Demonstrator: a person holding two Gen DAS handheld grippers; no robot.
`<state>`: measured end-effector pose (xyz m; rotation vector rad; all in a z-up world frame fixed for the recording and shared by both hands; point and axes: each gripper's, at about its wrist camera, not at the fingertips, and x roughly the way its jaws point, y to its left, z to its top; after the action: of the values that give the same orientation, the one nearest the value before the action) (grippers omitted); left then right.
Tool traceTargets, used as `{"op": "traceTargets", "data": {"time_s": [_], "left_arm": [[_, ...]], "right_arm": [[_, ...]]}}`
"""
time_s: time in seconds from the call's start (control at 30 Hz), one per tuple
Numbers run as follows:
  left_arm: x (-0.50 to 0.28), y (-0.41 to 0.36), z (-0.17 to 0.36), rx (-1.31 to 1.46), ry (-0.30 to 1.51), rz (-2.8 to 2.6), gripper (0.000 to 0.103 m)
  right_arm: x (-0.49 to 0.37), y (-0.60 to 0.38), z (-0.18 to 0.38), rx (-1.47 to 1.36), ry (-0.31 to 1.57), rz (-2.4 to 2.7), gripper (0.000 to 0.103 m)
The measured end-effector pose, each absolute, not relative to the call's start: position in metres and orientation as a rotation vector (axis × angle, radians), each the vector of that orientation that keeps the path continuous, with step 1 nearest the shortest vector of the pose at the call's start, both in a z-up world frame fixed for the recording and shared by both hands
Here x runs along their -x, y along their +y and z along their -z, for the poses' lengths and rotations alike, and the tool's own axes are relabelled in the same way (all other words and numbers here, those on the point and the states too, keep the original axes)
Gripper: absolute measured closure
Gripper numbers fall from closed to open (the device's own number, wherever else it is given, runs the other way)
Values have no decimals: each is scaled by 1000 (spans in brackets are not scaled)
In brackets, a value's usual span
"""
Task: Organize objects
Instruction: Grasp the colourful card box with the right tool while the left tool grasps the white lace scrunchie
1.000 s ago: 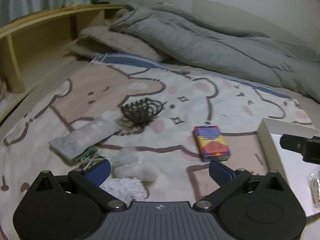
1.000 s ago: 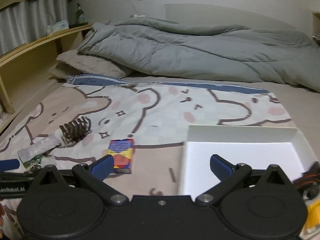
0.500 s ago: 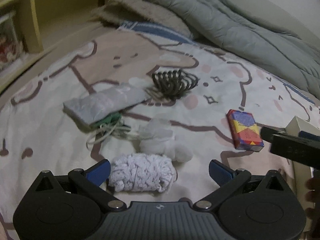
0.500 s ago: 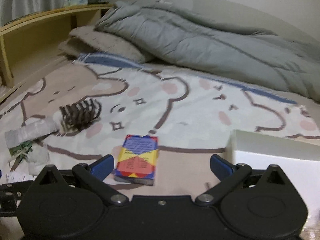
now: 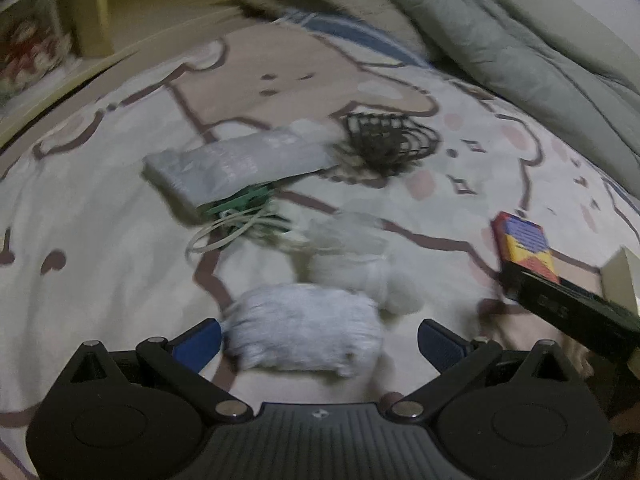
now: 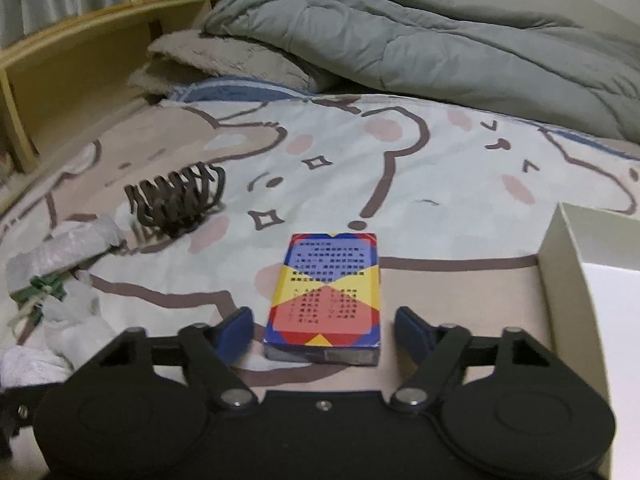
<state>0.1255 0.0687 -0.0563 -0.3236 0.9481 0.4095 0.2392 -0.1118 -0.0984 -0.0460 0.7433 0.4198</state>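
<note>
My left gripper (image 5: 319, 338) is open, its jaws on either side of a rolled white cloth (image 5: 304, 332) on the bed. Beyond it lie a white fluffy bundle (image 5: 360, 276), a silver packet (image 5: 240, 164), a green item with a white cord (image 5: 240, 216) and a dark hair claw (image 5: 386, 140). My right gripper (image 6: 323, 330) is open, its jaws on either side of the near end of a colourful card box (image 6: 326, 296). The card box also shows in the left wrist view (image 5: 524, 248), at right. A white box (image 6: 576, 280) sits at right.
A grey duvet (image 6: 440, 40) and a beige pillow (image 6: 228, 60) lie at the bed's far end. A wooden shelf (image 6: 80, 64) runs along the left. The bedsheet (image 6: 360, 152) has a cartoon print.
Both grippers moved forward and down. The rolled cloth now sits between the left jaws and the card box between the right jaws. Both grippers stay open.
</note>
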Motion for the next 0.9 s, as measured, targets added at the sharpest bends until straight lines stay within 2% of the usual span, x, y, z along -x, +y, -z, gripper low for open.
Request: {"op": "traceTargets", "data": {"time_s": [0.2, 0.57, 0.9], "left_arm": [[-125, 79, 62, 360, 963, -454, 1], [-125, 70, 63, 334, 962, -403, 23], [-116, 64, 56, 377, 946, -359, 25]], "right_arm": [[-234, -117, 99, 58, 757, -421, 42], [-187, -144, 86, 114, 870, -440, 42], [-138, -160, 81, 64, 928, -445, 42]]}}
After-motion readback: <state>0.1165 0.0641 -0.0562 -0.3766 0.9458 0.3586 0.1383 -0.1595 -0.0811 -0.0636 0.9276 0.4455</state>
